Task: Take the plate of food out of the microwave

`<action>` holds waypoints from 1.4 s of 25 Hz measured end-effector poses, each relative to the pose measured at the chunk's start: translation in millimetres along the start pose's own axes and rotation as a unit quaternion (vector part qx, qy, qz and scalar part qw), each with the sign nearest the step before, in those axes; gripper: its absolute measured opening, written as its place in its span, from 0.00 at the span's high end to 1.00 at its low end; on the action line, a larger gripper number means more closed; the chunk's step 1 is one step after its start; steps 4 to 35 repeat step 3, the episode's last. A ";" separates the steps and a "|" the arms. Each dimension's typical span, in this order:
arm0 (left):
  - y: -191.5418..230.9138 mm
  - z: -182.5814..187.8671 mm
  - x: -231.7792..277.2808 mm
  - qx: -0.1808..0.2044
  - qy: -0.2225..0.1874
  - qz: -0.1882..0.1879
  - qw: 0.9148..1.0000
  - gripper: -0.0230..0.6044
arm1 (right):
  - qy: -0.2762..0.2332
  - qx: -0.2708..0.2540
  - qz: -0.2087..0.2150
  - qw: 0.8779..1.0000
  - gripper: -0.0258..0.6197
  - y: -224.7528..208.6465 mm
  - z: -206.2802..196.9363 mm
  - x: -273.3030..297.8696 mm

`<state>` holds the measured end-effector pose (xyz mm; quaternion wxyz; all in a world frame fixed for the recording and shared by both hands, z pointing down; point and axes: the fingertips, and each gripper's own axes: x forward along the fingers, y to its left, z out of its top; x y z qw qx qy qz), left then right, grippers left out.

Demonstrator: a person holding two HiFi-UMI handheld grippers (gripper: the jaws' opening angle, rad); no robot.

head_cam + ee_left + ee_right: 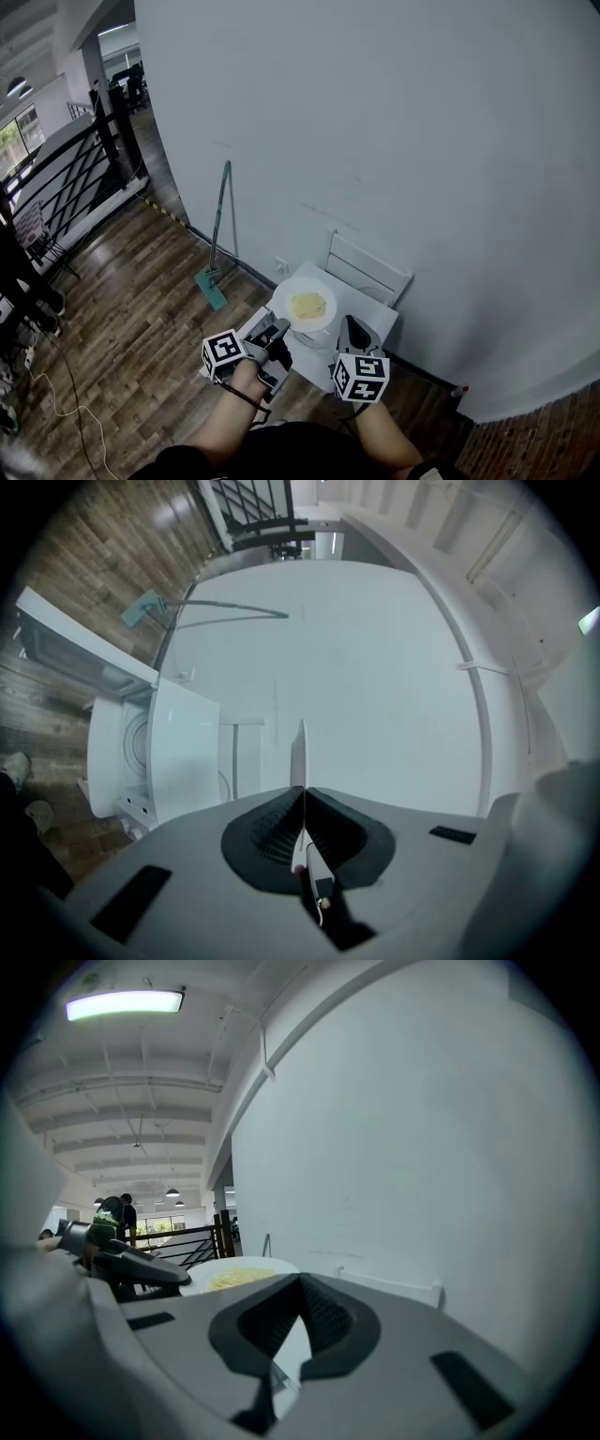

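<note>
While its rim is pinched from both sides, the white plate of food is held outside the microwave, just over its near edge. The left gripper and the right gripper are each clamped on that rim. If one side were raised unevenly or a pinch loosened, the plate could be tipped and the food spilled. A mop is propped beyond the microwave.

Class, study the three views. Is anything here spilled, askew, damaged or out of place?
Nothing stands out. The plate looks level, gripped at opposite rims by the left gripper and right gripper, its food in the middle, none spilled. The microwave door stands open.
</note>
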<state>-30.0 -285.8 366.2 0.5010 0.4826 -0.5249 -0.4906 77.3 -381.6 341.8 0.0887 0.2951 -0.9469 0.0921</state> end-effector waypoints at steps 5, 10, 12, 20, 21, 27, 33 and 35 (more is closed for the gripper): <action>-1.8 0.0 2.3 -0.005 0.001 -0.006 1.000 0.95 | -0.003 -0.007 0.002 1.000 0.95 -0.8 3.2 1.6; -1.8 0.0 2.3 -0.005 0.001 -0.006 1.000 0.95 | -0.003 -0.007 0.002 1.000 0.95 -0.8 3.2 1.6; -1.8 0.0 2.3 -0.005 0.001 -0.006 1.000 0.95 | -0.003 -0.007 0.002 1.000 0.95 -0.8 3.2 1.6; -1.8 0.0 2.3 -0.005 0.001 -0.006 1.000 0.95 | -0.003 -0.007 0.002 1.000 0.95 -0.8 3.2 1.6; -1.8 0.0 2.3 -0.005 0.001 -0.006 1.000 0.95 | -0.003 -0.007 0.002 1.000 0.95 -0.8 3.2 1.6; -1.8 0.0 2.3 -0.005 0.001 -0.006 1.000 0.95 | -0.003 -0.007 0.002 1.000 0.95 -0.8 3.2 1.6; -1.8 0.0 2.3 -0.005 0.001 -0.006 1.000 0.95 | -0.003 -0.007 0.002 1.000 0.95 -0.8 3.2 1.6; -1.8 0.0 2.3 -0.005 0.001 -0.006 1.000 0.95 | -0.003 -0.007 0.002 1.000 0.95 -0.8 3.2 1.6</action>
